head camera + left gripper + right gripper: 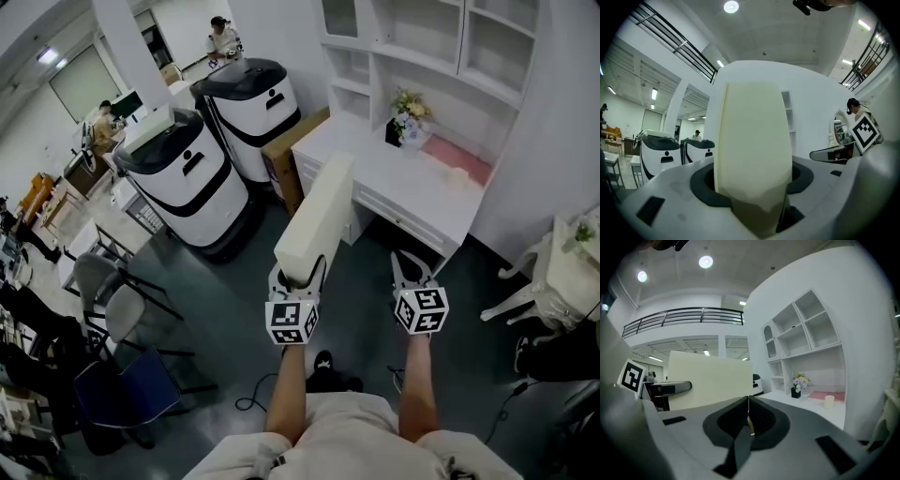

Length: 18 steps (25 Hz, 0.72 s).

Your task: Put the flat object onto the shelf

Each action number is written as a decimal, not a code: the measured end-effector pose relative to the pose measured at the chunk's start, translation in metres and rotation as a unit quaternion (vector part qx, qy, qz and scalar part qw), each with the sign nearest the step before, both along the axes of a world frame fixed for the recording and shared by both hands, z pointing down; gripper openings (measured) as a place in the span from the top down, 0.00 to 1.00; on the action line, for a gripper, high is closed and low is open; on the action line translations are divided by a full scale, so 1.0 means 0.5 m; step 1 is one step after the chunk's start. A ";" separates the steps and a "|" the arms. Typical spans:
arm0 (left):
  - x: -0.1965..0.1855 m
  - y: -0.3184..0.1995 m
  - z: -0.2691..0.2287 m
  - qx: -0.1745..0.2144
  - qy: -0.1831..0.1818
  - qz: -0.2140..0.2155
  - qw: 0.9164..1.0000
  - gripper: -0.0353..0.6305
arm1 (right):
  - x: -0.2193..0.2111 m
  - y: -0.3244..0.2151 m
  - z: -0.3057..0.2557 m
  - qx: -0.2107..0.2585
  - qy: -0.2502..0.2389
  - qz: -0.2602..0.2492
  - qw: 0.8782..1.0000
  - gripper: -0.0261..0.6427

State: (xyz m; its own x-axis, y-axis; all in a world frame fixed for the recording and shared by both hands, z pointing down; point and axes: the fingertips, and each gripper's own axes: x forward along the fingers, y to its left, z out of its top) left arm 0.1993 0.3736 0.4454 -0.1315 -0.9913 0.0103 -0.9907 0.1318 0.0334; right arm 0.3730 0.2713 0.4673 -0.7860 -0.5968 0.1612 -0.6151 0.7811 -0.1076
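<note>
Left gripper [300, 274]: held level, jaws spread wide and clamped on the near end of the cream rectangular foam slab [319, 216].
Right gripper [412, 267]: jaws pressed together with nothing between them, beside the left one.
Slab position: in the air, standing on edge and reaching forward toward the white desk [375, 183]; well apart from the white shelf unit [412, 37].
Risk, grip: only one end is pinched, so the long free end could sag, twist or slide out of the pads.
Risk, collision: the far end leads and could clip the desk edge or topple the small flower pot [410, 117].
Risk, fit: the compartments look narrow, so a wrong angle probably jams the slab at the opening.
</note>
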 end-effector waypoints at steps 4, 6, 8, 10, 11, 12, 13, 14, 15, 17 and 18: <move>-0.017 -0.007 -0.005 -0.003 -0.008 -0.004 1.000 0.54 | -0.008 -0.001 0.008 -0.010 -0.017 -0.002 1.000 0.86; -0.030 -0.019 -0.004 0.001 -0.006 -0.004 1.000 0.54 | -0.017 -0.014 0.018 -0.015 -0.017 0.000 1.000 0.86; -0.043 -0.039 0.003 0.004 -0.003 0.000 1.000 0.54 | -0.028 -0.033 0.027 -0.017 -0.010 0.003 1.000 0.86; -0.062 -0.060 0.013 0.005 0.002 0.002 1.000 0.54 | -0.045 -0.046 0.032 -0.013 0.000 0.002 1.000 0.86; -0.074 -0.070 0.018 0.005 0.006 0.002 1.000 0.54 | -0.056 -0.052 0.033 -0.010 0.004 0.000 1.000 0.86; -0.086 -0.082 0.021 0.007 0.010 0.001 1.000 0.54 | -0.069 -0.060 0.031 -0.007 0.008 -0.002 1.000 0.86; -0.098 -0.095 0.022 0.009 0.013 0.002 1.000 0.54 | -0.080 -0.070 0.025 -0.002 0.010 -0.003 1.000 0.86; -0.108 -0.111 0.022 0.012 0.017 0.004 1.000 0.54 | -0.090 -0.084 0.017 0.003 0.011 -0.002 1.000 0.86; -0.117 -0.128 0.020 0.016 0.020 0.007 1.000 0.54 | -0.098 -0.099 0.007 0.009 0.012 0.000 1.000 0.86; -0.134 -0.157 0.015 0.024 0.029 0.011 0.999 0.54 | -0.112 -0.128 -0.009 0.017 0.013 0.006 1.000 0.86; -0.143 -0.168 0.013 0.028 0.033 0.013 0.999 0.54 | -0.120 -0.141 -0.015 0.019 0.013 0.009 1.000 0.86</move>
State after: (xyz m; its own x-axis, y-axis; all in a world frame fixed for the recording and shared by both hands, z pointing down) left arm 0.1276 0.2894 0.4520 -0.1068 -0.9936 -0.0375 -0.9892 0.1024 0.1050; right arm 0.3129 0.2006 0.4599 -0.7707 -0.6172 0.1583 -0.6316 0.7728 -0.0621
